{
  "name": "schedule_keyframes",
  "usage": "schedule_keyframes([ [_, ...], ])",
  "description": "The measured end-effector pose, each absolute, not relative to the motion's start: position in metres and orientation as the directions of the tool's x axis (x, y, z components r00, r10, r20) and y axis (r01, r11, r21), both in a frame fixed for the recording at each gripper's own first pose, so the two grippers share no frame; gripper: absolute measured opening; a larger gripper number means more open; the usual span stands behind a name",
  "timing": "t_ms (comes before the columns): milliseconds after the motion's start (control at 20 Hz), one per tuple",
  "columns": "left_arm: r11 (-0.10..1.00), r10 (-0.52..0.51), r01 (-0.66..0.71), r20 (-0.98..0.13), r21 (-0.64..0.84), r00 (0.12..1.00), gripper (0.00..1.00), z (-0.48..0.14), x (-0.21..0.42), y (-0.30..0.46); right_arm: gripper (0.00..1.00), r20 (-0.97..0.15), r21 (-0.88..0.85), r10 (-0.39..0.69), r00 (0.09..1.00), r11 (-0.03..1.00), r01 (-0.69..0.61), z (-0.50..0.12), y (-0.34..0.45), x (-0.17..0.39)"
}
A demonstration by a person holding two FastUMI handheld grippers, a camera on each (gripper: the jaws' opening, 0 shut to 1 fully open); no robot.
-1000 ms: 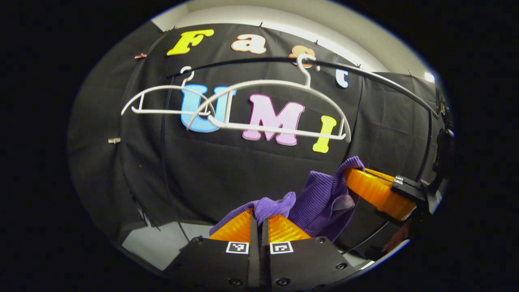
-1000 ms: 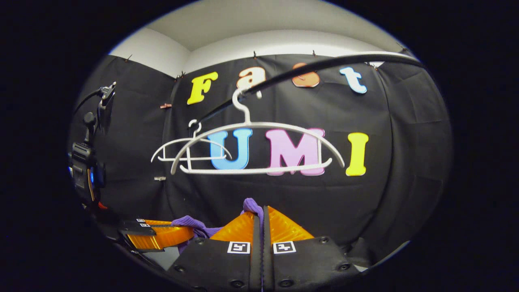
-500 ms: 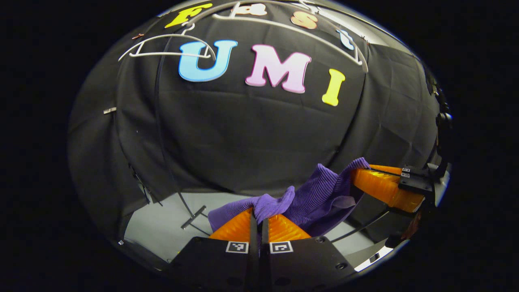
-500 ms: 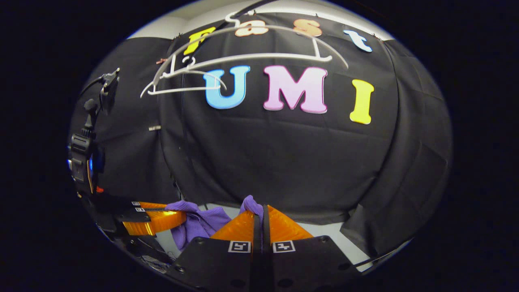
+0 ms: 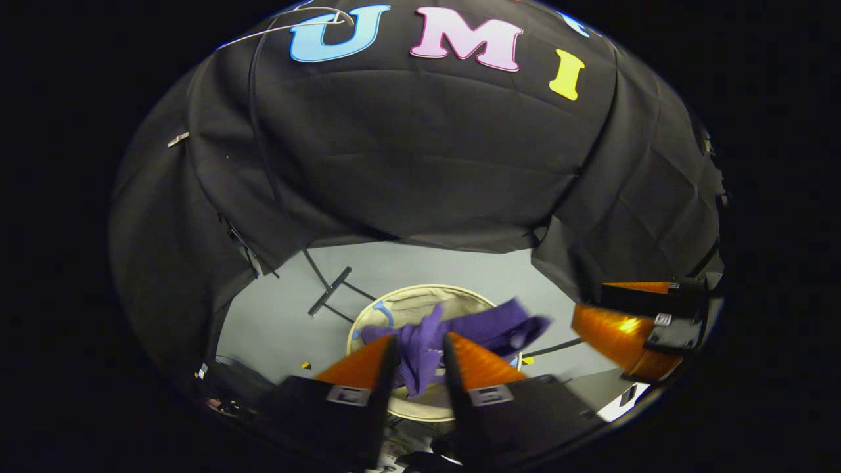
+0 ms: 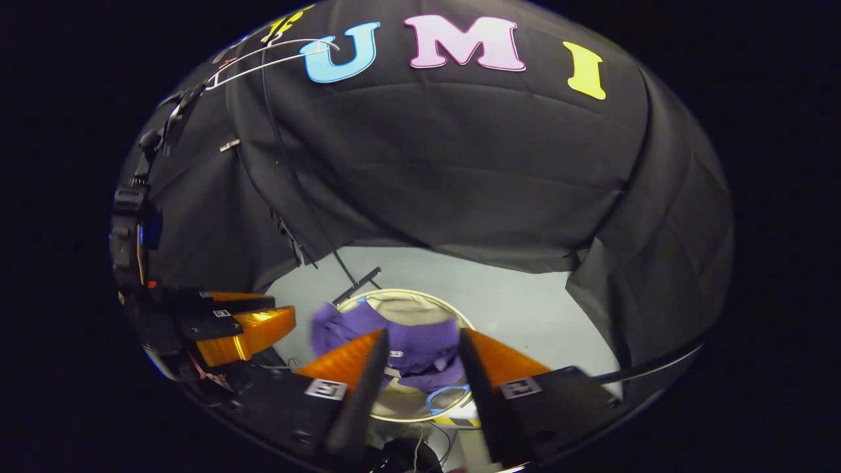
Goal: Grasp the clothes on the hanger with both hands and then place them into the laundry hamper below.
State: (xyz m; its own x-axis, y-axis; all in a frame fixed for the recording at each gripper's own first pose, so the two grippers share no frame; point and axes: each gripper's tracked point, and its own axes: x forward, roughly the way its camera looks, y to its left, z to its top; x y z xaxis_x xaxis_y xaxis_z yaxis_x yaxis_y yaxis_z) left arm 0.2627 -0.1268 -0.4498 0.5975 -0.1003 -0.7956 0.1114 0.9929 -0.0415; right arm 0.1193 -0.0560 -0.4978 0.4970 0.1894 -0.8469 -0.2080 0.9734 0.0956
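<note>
Your left gripper [image 5: 418, 345] and right gripper [image 6: 420, 341], jaws released, hang directly above the hamper [image 5: 394, 303]; the purple garment [image 5: 460, 328] drops between them, lying crosswise.

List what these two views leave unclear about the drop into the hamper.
- Left gripper view: purple garment is motion-blurred; whether it has landed in the hamper is unclear.
- Right gripper view: hamper's near rim is hidden behind the right tongs.
- Hanger: cut off by the top edge.
</note>
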Motion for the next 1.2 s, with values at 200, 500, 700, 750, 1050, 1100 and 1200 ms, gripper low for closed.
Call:
schedule_keyframes([
  [200,0.991,-0.096,0.135,-0.786,-0.017,0.610,0.95,-0.446,0.262,-0.124,1.00,-0.879,0.058,0.151,0.452,0.976,-0.212,-0.503,-0.066,0.106],
  [500,0.990,-0.092,0.143,-0.782,-0.004,0.616,0.96,-0.430,0.242,-0.120,1.00,-0.853,0.039,0.114,0.510,0.987,-0.155,-0.475,-0.072,0.105],
  [700,0.986,-0.115,0.167,-0.734,-0.002,0.670,0.96,-0.395,0.237,-0.118,1.00,-0.798,0.021,0.085,0.596,0.993,-0.113,-0.430,-0.068,0.115],
  [750,0.985,-0.121,0.170,-0.722,-0.005,0.681,0.96,-0.385,0.235,-0.118,1.00,-0.782,0.015,0.074,0.619,0.995,-0.101,-0.417,-0.067,0.119],
  [1050,0.985,-0.137,0.174,-0.611,0.002,0.780,0.96,-0.308,0.228,-0.102,1.00,-0.675,-0.030,0.013,0.738,0.999,-0.045,-0.337,-0.061,0.135],
  [1100,0.985,-0.138,0.174,-0.585,0.004,0.799,0.96,-0.293,0.228,-0.098,1.00,-0.649,-0.038,0.001,0.761,0.999,-0.034,-0.322,-0.061,0.136],
  [1200,0.986,-0.139,0.164,-0.526,0.002,0.839,0.96,-0.259,0.225,-0.089,0.99,-0.594,-0.043,-0.017,0.804,0.999,-0.011,-0.290,-0.060,0.142],
])
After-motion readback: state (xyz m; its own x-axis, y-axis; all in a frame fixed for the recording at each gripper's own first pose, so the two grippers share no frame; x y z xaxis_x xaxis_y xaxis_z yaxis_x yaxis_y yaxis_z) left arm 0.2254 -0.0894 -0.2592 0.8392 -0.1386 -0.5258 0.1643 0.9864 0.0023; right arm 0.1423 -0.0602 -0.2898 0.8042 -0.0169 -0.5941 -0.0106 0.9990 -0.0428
